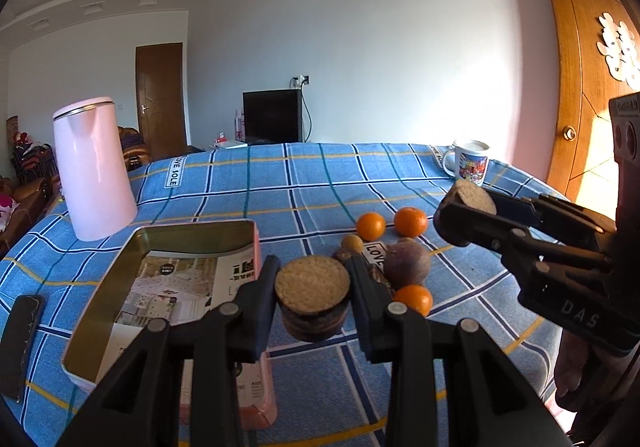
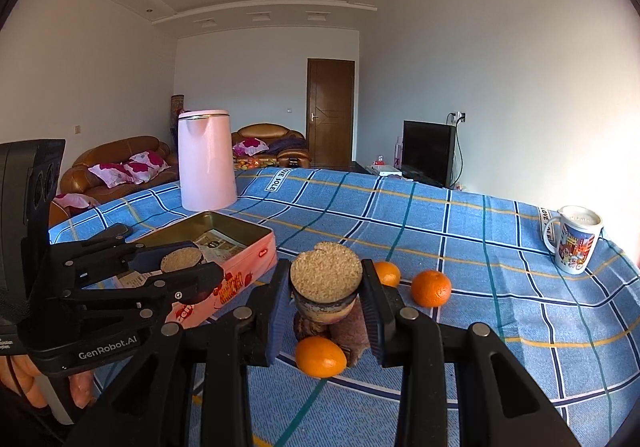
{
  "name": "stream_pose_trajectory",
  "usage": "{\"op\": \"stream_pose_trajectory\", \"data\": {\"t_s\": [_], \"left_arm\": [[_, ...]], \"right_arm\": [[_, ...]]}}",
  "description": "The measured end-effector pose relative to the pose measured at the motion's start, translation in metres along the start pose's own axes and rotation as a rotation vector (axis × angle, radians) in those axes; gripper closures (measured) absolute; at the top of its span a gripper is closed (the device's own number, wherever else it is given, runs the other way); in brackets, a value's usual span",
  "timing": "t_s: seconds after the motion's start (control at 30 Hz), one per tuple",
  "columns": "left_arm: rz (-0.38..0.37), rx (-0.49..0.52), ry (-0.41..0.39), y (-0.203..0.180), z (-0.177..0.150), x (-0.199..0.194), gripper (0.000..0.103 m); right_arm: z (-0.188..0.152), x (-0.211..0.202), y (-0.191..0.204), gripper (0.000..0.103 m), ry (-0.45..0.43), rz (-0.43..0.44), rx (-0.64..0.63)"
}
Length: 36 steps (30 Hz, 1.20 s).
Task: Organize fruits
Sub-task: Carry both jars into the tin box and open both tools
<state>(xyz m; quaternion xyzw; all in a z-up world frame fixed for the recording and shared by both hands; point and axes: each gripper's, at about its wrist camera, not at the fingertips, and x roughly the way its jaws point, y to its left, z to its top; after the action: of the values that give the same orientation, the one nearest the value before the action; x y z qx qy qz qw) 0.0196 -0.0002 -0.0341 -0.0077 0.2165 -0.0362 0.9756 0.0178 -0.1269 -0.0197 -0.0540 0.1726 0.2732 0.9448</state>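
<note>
Above a blue checked cloth (image 1: 280, 187), the left gripper (image 1: 313, 289) grasps a cut fruit half (image 1: 313, 297) beside the open tin (image 1: 168, 279); the right gripper (image 2: 326, 299) clamps another half (image 2: 326, 281) over loose oranges (image 2: 431, 287).

a pink kettle (image 1: 94, 171) stood upright on the blue checked tablecloth (image 1: 320, 183), behind the far corner of the tin. a printed mug (image 1: 470, 163) stood near the far right edge of the cloth. a dark phone (image 1: 20, 343) lay flat at the left edge. behind the table there were a black television (image 1: 272, 117), a brown door (image 1: 160, 99) and brown sofas (image 2: 116, 167) with flowered pillows.
</note>
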Motion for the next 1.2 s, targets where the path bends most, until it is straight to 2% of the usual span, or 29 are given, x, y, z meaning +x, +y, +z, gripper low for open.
{"op": "stream_pose_trajectory", "data": {"t_s": [0.27,0.63,1.2], "left_arm": [[0.053,-0.050,-0.008,0.033,0.003,0.002,0.067],[0.128,-0.102,0.008,0.076,0.003,0.013,0.067],[0.175,-0.156,0.053,0.119,0.000,0.030,0.067]], "right_arm": [[0.015,0.021,0.022,0.068,-0.007,0.060,-0.034],[0.033,0.069,0.052,0.068,0.042,0.163,-0.030],[0.028,0.132,0.092,0.068,0.163,0.213,-0.070]]}}
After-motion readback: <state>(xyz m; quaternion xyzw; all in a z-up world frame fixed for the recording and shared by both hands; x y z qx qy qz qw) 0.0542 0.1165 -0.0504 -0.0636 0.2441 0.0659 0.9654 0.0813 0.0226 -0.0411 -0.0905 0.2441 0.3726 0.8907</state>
